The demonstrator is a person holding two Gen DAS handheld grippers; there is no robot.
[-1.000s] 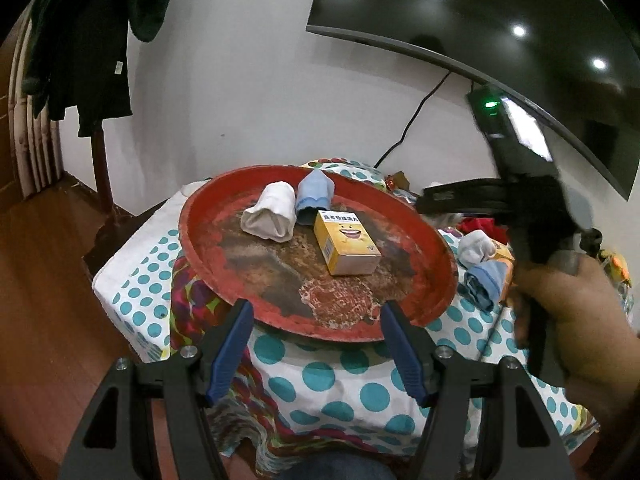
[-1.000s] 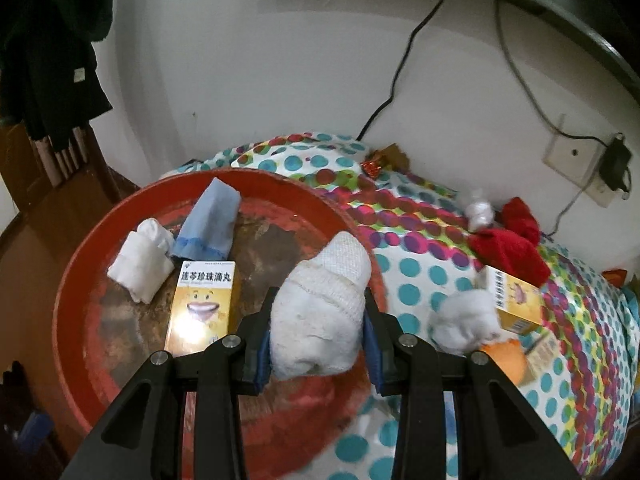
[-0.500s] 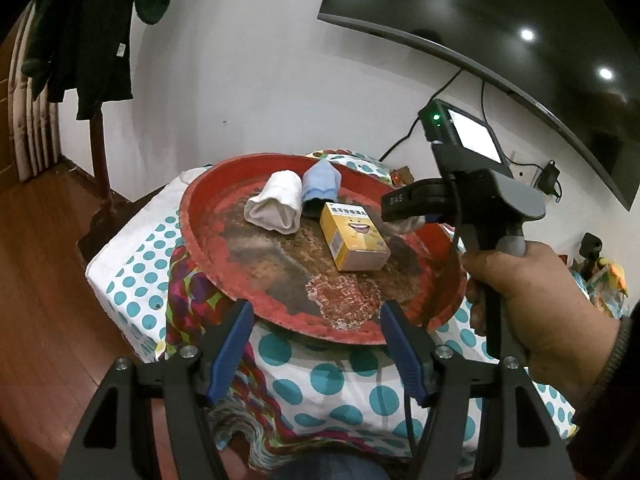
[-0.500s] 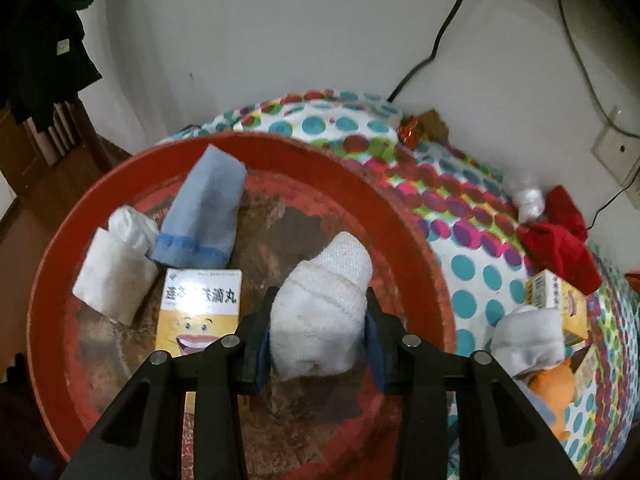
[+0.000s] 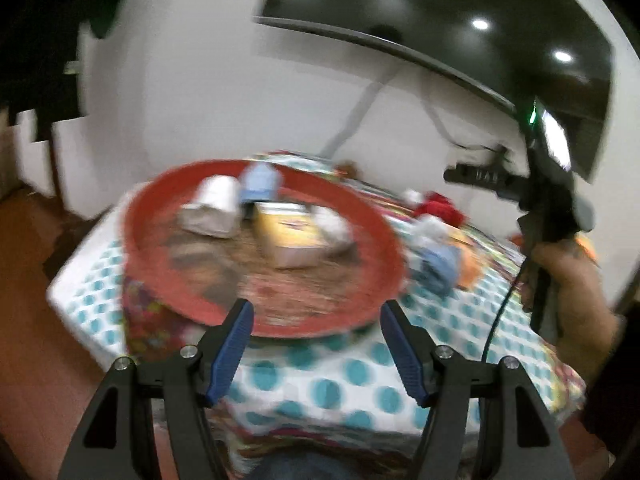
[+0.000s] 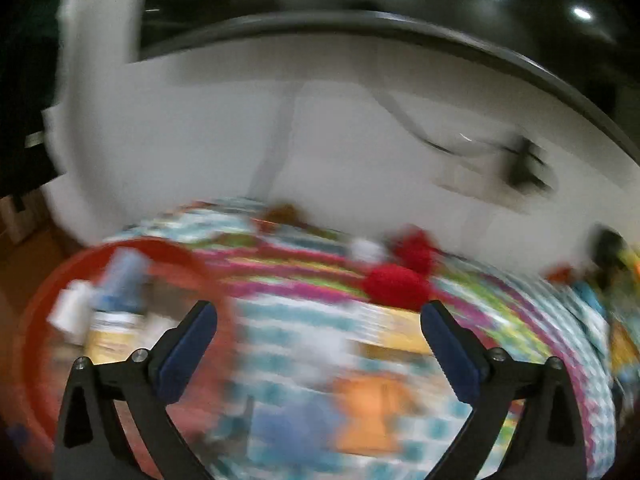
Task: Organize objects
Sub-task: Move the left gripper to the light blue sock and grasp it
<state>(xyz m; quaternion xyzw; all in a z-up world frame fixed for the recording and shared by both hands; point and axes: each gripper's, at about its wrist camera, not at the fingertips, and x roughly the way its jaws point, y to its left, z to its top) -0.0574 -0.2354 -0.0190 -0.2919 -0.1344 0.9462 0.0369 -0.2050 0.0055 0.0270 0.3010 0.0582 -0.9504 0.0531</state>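
The round red tray (image 5: 160, 280) sits on the dotted tablecloth and holds a white sock (image 5: 216, 208), a blue sock (image 5: 260, 180), a yellow box (image 5: 288, 236) and a second white sock (image 5: 332, 224) beside the box. My left gripper (image 5: 318, 344) hovers open before the tray's near rim, with nothing between its fingers. My right gripper (image 6: 320, 340) is over the cloth to the right of the tray rim (image 6: 36, 328), its jaws opening wide and empty. Red socks (image 6: 396, 280) lie beyond it. Both views are blurred.
A hand (image 5: 568, 280) holds the right tool at the right of the left wrist view. Under the right gripper lie an orange item (image 6: 368, 408), a blue item (image 6: 288, 420) and a yellow box (image 6: 400, 328). A cabled white wall stands behind, wood floor (image 5: 32, 280) on the left.
The right gripper let go of the white sock, which now lies in the tray by the yellow box. It swung right, off the tray, with its jaws spread wide. The left gripper stays open.
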